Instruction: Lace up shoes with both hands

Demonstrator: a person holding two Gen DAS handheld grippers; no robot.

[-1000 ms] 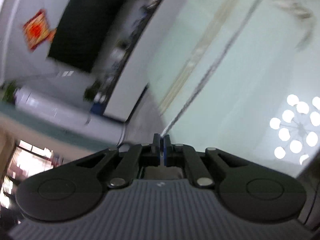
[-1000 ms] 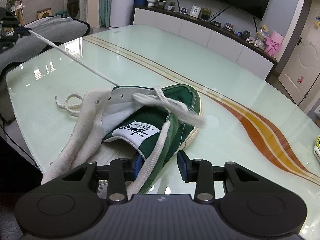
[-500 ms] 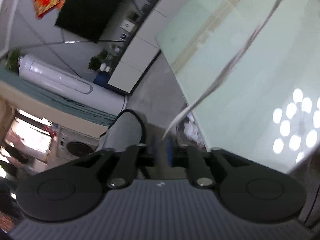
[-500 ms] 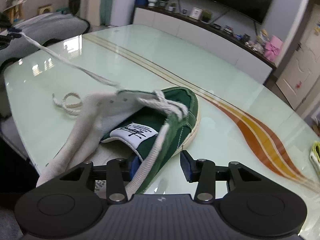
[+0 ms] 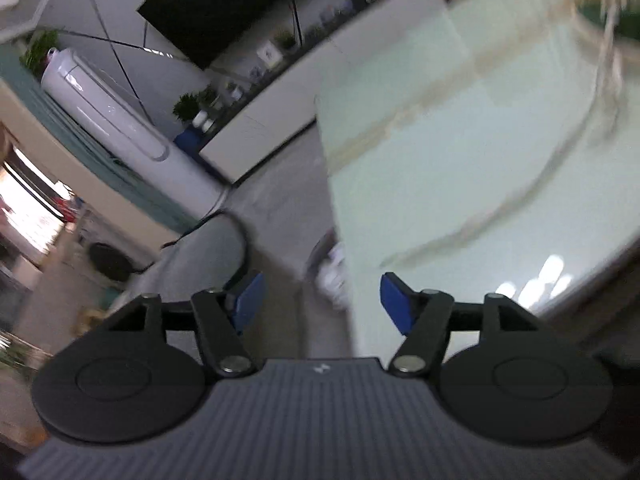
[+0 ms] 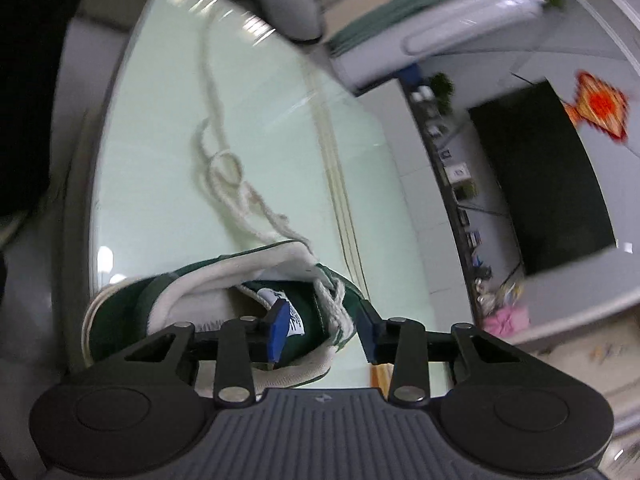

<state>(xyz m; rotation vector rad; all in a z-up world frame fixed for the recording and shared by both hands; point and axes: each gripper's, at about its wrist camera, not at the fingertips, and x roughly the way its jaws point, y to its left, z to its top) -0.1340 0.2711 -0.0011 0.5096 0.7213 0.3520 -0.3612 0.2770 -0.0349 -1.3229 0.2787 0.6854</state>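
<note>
Since the earlier frames the lace has been let go by the left gripper point(image 5: 322, 300), whose blue pads point(image 5: 394, 304) are now spread wide with nothing between them; a second ago they were pressed together on the taut lace. Both views have also been swung round, and the left view is blurred by motion.

From the left wrist, the edge of the pale green glass tabletop point(image 5: 460, 152) is seen running under the gripper, with floor to its left. A blurred length of white lace point(image 5: 532, 196) is seen lying slack in a curve across the glass toward the far right corner, where a smear of green shoe point(image 5: 616, 20) is just made out.

In the right wrist view the green shoe point(image 6: 132, 300) is seen on the tabletop point(image 6: 160, 120) near its edge, directly ahead of the right gripper point(image 6: 322, 326). That gripper's fingers are held apart, with the shoe's tongue label point(image 6: 294, 316) and the crossed lace point(image 6: 334, 300) framed between them; whether anything is touched cannot be told. Beyond the shoe the loose lace point(image 6: 224, 168) is seen lying in loops on the glass, trailing off toward the far edge
</note>
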